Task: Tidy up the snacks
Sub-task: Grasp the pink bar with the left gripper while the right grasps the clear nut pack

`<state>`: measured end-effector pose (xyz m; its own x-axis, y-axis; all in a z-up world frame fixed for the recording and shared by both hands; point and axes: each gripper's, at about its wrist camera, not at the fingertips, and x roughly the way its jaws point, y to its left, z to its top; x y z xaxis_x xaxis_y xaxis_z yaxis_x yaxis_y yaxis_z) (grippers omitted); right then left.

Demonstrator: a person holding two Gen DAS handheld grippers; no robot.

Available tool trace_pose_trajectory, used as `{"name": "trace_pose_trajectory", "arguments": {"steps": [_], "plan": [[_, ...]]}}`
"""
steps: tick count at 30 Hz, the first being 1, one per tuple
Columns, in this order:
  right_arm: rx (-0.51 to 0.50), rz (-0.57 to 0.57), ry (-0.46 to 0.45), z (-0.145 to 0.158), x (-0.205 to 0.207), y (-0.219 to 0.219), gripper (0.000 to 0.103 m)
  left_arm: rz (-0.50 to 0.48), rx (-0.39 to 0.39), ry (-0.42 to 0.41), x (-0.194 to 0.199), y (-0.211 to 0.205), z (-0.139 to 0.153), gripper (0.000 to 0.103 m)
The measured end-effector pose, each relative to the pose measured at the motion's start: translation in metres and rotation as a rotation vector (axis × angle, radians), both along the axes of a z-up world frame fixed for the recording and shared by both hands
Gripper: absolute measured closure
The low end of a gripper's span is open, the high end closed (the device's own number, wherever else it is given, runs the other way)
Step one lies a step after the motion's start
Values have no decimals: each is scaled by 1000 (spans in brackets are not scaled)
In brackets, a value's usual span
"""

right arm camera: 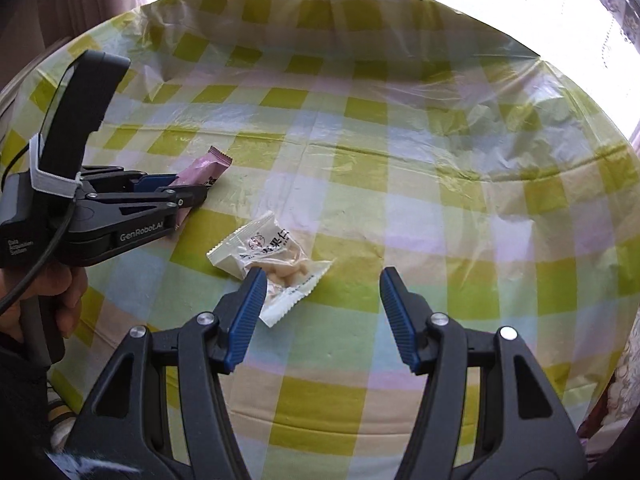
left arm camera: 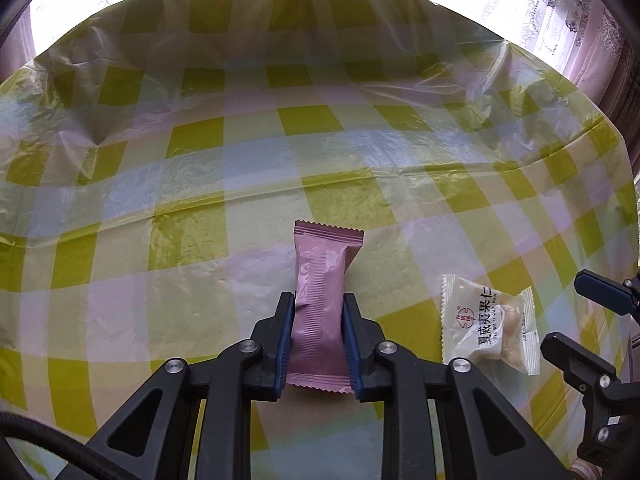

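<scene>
Left gripper [left arm camera: 318,336]: I clamp the pink packet [left arm camera: 322,304].
Right gripper [right arm camera: 320,316]: fingers apart, over the nut packet [right arm camera: 276,260] beside pink.
Risk: slick wrapper slips.

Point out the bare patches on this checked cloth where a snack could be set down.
Free: the whole far stretch of the checked cloth beyond the pink packet, and the wide area right of the white nut packet, toward the window side. Crowded: the near strip, where the left claw, shut on the pink packet, and the open right claw work.

Both wrist views look steeply down, close, sharing the checked tablecloth [left arm camera: 320,152].
</scene>
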<state>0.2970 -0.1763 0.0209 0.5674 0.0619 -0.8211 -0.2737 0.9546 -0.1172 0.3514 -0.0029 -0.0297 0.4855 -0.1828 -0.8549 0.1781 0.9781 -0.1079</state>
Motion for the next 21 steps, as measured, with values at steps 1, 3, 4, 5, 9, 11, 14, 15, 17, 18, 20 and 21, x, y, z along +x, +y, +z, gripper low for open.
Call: {"name": "trace_pose_trajectory", "arguments": {"steps": [1,3,4,5,9,11,14,15,17,18,20,21], "plan": [[-20,33,4,-2,3,6,41,7,-5,2,-2,5,0,79],[-51,109,9,-4,4,18,37,18,-15,6,-5,12,0,79],[-64,145,18,-6,5,23,37,24,-18,7,-7,15,0,79],[-81,177,25,-9,6,27,37,30,-20,8,-9,17,0,79],[-121,247,82,-25,18,36,36,54,-21,3,-21,24,0,79],[-125,270,119,-34,24,36,36,63,-17,-3,-28,27,0,79],[-101,256,125,-39,34,33,36,81,-18,-8,-36,33,0,79],[-85,237,127,-40,37,31,36,88,-18,-9,-38,34,0,79],[-51,194,125,-41,42,25,36,95,-18,-12,-39,35,0,79],[-25,177,132,-41,44,22,36,98,-16,-14,-39,35,0,79],[19,148,145,-43,45,16,36,104,-8,-18,-39,33,0,79],[34,133,144,-43,46,14,36,106,-2,-21,-39,32,0,79]]}}
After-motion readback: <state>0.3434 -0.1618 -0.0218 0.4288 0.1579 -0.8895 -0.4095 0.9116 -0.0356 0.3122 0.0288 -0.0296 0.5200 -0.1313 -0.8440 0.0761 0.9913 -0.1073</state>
